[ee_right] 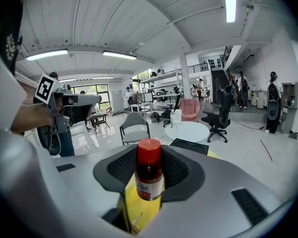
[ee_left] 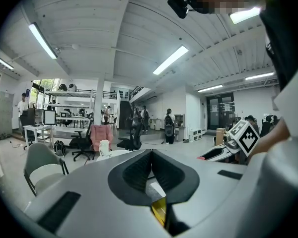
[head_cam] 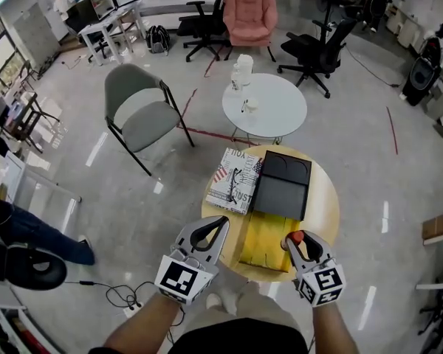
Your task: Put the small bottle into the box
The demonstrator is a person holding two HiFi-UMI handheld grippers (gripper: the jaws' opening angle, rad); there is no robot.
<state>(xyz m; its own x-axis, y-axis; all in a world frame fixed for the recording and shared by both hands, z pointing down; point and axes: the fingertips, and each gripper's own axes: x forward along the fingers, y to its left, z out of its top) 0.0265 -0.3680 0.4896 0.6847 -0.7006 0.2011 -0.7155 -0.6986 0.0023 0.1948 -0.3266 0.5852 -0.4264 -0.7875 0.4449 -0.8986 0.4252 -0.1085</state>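
A small bottle (ee_right: 149,171) with a red cap (head_cam: 296,237) and dark contents stands upright between the jaws of my right gripper (ee_right: 149,178). That gripper (head_cam: 298,242) is shut on it above the near right edge of the round wooden table (head_cam: 325,205). A black box (head_cam: 283,184) lies on the table's middle, beyond a yellow sheet (head_cam: 266,242); the box (ee_right: 191,146) lies ahead of the bottle. My left gripper (head_cam: 218,224) hovers at the table's near left edge, and its jaws (ee_left: 150,165) are shut with nothing between them.
A printed newspaper (head_cam: 235,180) lies left of the box. Behind stand a white round table (head_cam: 266,105) with a jug, a grey chair (head_cam: 142,113), a pink armchair (head_cam: 249,15) and black office chairs (head_cam: 317,50). A person's leg (head_cam: 29,231) is at the left.
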